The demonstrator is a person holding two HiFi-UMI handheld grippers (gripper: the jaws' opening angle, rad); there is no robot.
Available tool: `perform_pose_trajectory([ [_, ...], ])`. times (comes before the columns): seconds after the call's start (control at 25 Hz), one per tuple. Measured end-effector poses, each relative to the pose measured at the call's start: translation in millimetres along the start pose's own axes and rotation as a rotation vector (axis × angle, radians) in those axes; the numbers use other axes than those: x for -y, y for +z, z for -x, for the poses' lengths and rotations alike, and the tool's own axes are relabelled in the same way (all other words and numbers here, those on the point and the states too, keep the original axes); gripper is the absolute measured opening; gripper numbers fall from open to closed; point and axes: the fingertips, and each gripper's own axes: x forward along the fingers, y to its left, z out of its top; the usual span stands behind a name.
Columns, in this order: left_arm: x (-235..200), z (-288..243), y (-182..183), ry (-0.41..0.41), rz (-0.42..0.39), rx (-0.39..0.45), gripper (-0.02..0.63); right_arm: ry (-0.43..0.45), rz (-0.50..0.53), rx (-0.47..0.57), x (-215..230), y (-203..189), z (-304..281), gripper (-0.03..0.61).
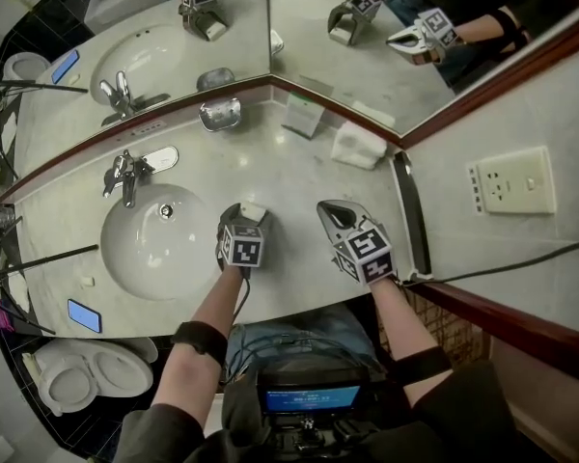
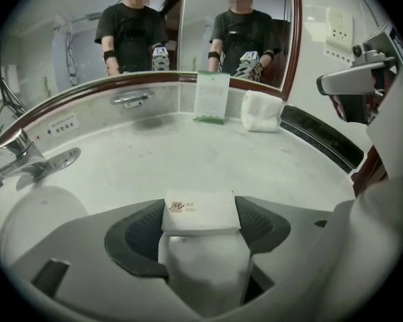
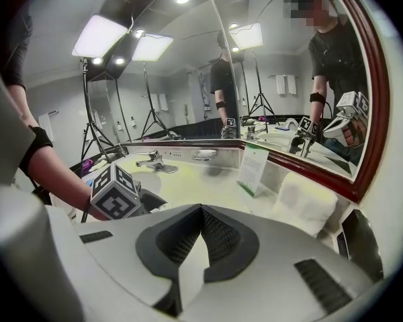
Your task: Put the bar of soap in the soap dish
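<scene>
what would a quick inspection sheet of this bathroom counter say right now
surface: pale marble counter with a basin and faucet
job's things: bar of soap, in its wrapper, low on the counter; soap dish empty, at the back by the mirror
clutter: card stand and folded towel near the back corner
grippers: left tongs closed on the bar of soap, pads on both its sides; right tongs shut, holding nothing
cables: black cable running along the right wall
surroundings: corner mirrors, wall socket, toilet below the counter
</scene>
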Motion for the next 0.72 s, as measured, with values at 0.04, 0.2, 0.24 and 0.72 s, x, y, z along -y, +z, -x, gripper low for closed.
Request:
perform_pose_trajectory([
  [0.04,0,1,1,0.0,0.0,0.002,0.33,0.0,-0.001,-0.003,0,-1,0,0.018],
  [0.2,-1,9,7,-0.003,-0.008,0.023,0.325,0.005,-0.001,-0.006,-1,-1,-1,0.018],
  [0.24,-1,12,10,-0.004,-0.011,0.03,0.325,0.007,0.001,-0.005,-2,0,-1,0.018],
  [0.72,-2,108,57,-0.029,-0.066,0.178,0.325,0.11,0.053,0.01,-45,32,-17,0.018],
])
